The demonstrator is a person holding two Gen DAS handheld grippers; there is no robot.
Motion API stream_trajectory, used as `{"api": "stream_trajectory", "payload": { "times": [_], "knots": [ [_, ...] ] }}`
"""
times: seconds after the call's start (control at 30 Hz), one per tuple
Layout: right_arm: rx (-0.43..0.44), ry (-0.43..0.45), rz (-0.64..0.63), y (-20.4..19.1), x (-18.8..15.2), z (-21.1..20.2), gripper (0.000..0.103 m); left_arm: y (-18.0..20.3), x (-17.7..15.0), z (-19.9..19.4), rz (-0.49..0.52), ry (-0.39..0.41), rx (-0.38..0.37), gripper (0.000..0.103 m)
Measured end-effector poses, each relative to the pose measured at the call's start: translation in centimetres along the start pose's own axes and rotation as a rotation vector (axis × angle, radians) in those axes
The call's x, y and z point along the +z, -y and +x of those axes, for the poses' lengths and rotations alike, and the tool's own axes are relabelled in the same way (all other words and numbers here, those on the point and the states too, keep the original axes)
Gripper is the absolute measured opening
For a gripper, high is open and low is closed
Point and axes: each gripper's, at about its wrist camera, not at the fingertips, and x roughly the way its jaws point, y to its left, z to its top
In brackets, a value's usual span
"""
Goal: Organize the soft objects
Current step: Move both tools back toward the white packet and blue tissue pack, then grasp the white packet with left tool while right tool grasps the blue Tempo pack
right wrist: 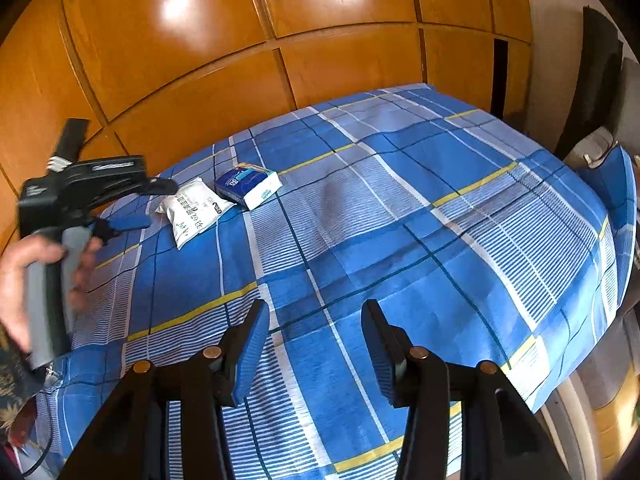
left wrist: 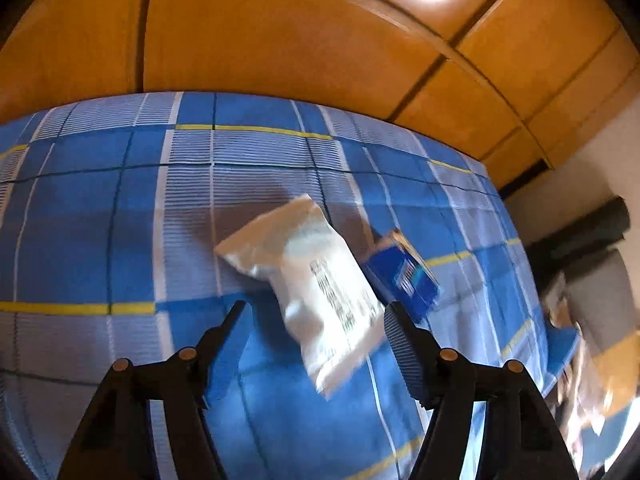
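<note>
Covering the bed, a blue plaid sheet (right wrist: 400, 220) meets wooden wardrobe doors (right wrist: 200, 60).

- A white, soft plastic pouch (left wrist: 316, 280) with dark printed text lies flat on the blue checked bedsheet (right wrist: 400, 240), its long side running diagonally; it is puffy and slightly crumpled at one sealed end.
- A dark blue soft tissue pack (right wrist: 248, 185) with a white end face and a light blue stripe lies flat just beside the pouch, near the wooden wall side of the bed.
</note>
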Motion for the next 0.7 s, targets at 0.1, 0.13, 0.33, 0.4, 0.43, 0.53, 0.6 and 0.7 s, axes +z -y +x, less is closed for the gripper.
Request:
{"api": "stream_trajectory", "payload": {
  "times": [0.1, 0.13, 0.33, 0.4, 0.43, 0.53, 0.6, 0.7],
  "knots": [
    [0.0, -0.015, 0.007, 0.3, 0.0, 0.5, 0.048, 0.2, 0.5, 2.0, -0.022, -0.02, 0.023, 0.07],
    [0.002, -0.02, 0.01, 0.3, 0.1, 0.6, 0.048, 0.3, 0.5, 2.5, -0.024, -0.023, 0.021, 0.068],
    [0.016, -0.031, -0.03, 0.2, 1.8, 1.7, 0.048, 0.2, 0.0, 2.6, -0.001, 0.023, -0.037, 0.028],
    [0.024, -0.03, -0.056, 0.0, 2.9, 2.4, 0.048, -0.2, 0.0, 1.7, 0.015, 0.048, -0.044, 0.025],
    [0.032, -0.03, -0.067, -0.1, 3.6, 2.8, 0.048, -0.3, 0.0, 1.5, 0.028, 0.051, -0.043, 0.024],
    [0.041, -0.024, -0.162, -1.5, 6.5, 5.1, 0.048, -0.8, 0.0, 0.3, 0.063, 0.053, -0.026, 0.024],
    [0.063, -0.038, -0.234, -3.1, 8.0, 6.9, 0.048, -1.2, -0.1, -0.5, 0.074, 0.055, -0.012, 0.024],
    [0.088, -0.077, -0.334, -5.8, 10.3, 10.0, 0.048, -1.9, -0.1, -1.4, 0.085, 0.057, 0.014, 0.024]
  ]
}}
